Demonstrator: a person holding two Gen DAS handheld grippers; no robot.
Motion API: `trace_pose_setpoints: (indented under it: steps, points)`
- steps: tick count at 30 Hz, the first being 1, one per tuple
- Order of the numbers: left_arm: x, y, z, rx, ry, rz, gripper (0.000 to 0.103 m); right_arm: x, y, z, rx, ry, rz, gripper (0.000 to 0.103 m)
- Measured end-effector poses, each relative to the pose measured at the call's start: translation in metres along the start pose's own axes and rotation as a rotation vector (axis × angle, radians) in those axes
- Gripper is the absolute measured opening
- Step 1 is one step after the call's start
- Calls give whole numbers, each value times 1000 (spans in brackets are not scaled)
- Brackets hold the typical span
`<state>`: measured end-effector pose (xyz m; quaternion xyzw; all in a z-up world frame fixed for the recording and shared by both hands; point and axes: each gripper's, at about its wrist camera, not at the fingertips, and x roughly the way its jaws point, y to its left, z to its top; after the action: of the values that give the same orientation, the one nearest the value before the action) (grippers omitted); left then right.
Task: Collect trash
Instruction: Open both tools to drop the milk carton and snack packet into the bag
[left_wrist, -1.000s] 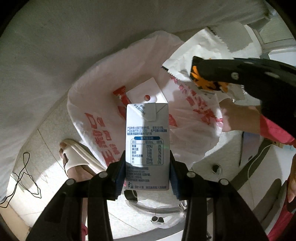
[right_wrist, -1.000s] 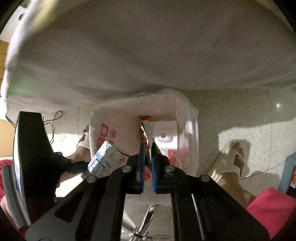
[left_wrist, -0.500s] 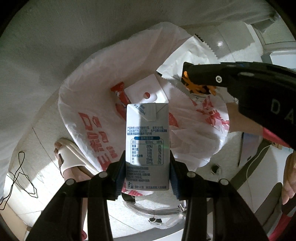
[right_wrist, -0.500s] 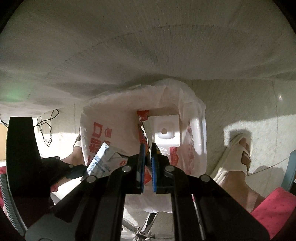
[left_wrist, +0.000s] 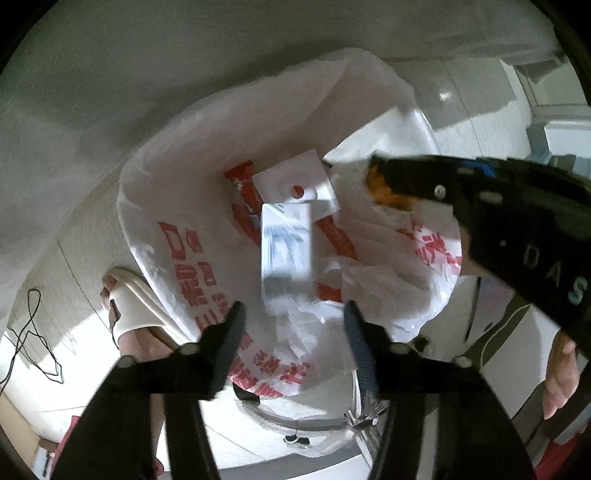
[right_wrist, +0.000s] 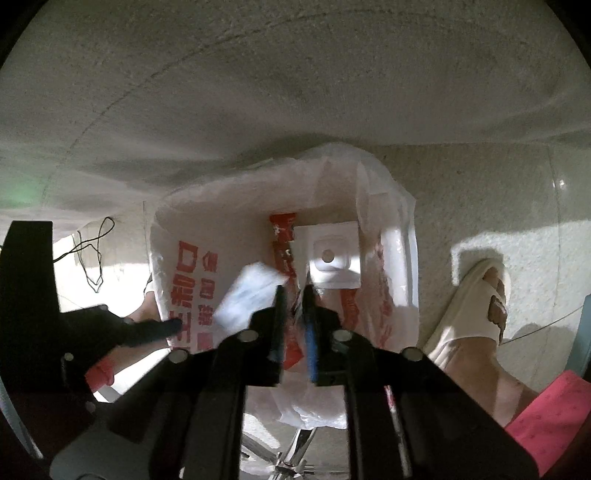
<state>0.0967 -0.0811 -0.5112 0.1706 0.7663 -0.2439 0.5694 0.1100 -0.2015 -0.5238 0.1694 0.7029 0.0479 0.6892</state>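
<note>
A white plastic bag (left_wrist: 177, 236) with red print hangs open below both grippers. My left gripper (left_wrist: 293, 317) is open and empty above its mouth. A blue-and-white milk carton (left_wrist: 286, 243), blurred, is in the air inside the bag, free of the fingers; it also shows in the right wrist view (right_wrist: 247, 295). A red wrapper (left_wrist: 243, 188) and a white card with a hole (left_wrist: 295, 184) lie in the bag. My right gripper (right_wrist: 295, 295) is shut on the bag's rim (right_wrist: 299, 306) and holds the bag (right_wrist: 221, 229) open. It shows at the right in the left wrist view (left_wrist: 384, 177).
A white cloth-covered surface (right_wrist: 295, 74) hangs over the bag. A person's feet in white slippers stand on the tiled floor at either side (left_wrist: 129, 310) (right_wrist: 480, 295). A black cable (left_wrist: 33, 332) lies on the floor at left. A chrome stand (left_wrist: 362, 417) shows under the bag.
My left gripper has opened and let go of the milk carton, which is dropping into the bag. My right gripper still grips the bag's rim.
</note>
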Motion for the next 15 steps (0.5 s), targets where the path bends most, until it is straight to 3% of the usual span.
trace_pose_setpoints:
  steps: [2, 8, 15]
  points:
    - [0, 0, 1, -9, 6, 0, 66, 1, 1, 0, 4, -2, -2, 33]
    - [-6, 3, -2, -43, -6, -11, 70, 1, -3, -1, 11, 0, -18, 33]
    - [-31, 1, -12, -50, -42, 24, 73, -26, 3, -6, -33, -51, -42, 48]
